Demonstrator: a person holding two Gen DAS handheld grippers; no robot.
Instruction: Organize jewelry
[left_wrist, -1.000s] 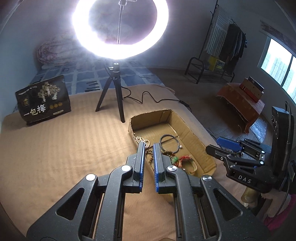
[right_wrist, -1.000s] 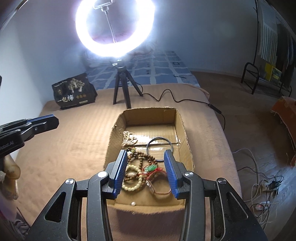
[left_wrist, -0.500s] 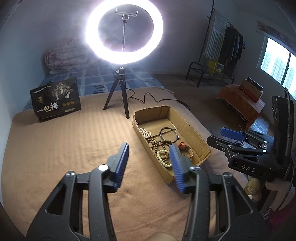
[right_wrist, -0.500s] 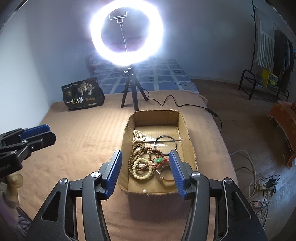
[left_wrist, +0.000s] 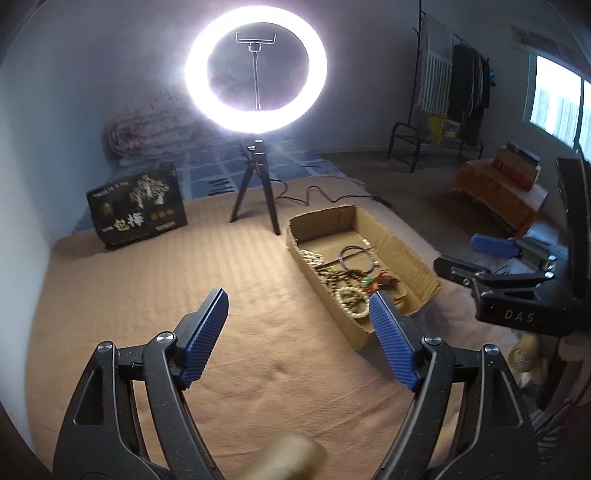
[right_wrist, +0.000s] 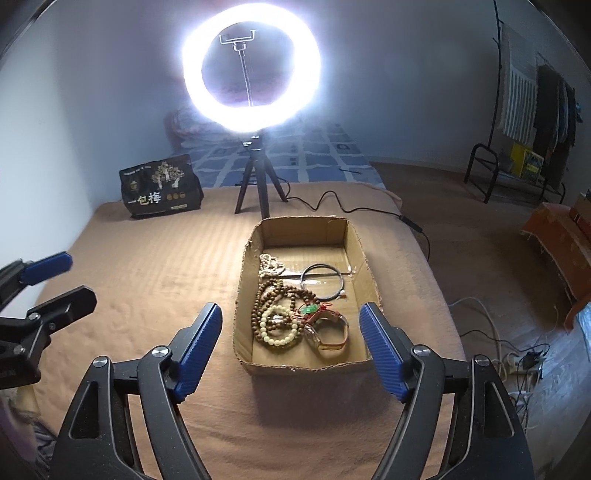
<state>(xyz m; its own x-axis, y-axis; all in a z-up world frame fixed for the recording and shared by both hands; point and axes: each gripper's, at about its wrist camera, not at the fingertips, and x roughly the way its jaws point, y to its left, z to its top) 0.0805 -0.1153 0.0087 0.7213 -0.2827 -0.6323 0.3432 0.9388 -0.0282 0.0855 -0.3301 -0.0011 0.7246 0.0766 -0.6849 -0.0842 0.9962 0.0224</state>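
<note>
A shallow cardboard box (right_wrist: 303, 229) lies on the tan blanket. In it are a brown bead string (right_wrist: 264, 295), a cream bead bracelet (right_wrist: 277, 334), a black bangle (right_wrist: 322, 282), a pale pearl strand (right_wrist: 269, 264), a green pendant on red cord (right_wrist: 310, 308) and a pink-strapped watch (right_wrist: 328, 334). My right gripper (right_wrist: 291, 308) hovers before the box's near end, jaws opening, nothing between them. My left gripper (left_wrist: 297, 299) hangs over the blanket left of the box (left_wrist: 321, 221), jaws opening and empty. Each gripper shows in the other's view: right gripper (left_wrist: 476, 258), left gripper (right_wrist: 61, 282).
A lit ring light (left_wrist: 255, 70) on a small tripod (left_wrist: 255, 192) stands behind the box, its cable (right_wrist: 351, 208) running right. A black printed bag (left_wrist: 136, 210) stands at the back left. Past the bed's right edge are floor cables (right_wrist: 517, 354), a clothes rack and an orange-covered table.
Both grippers have drawn back from the box and spread their jaws; the left one was shut over the jewelry and now stands wide over the blanket beside the box.
</note>
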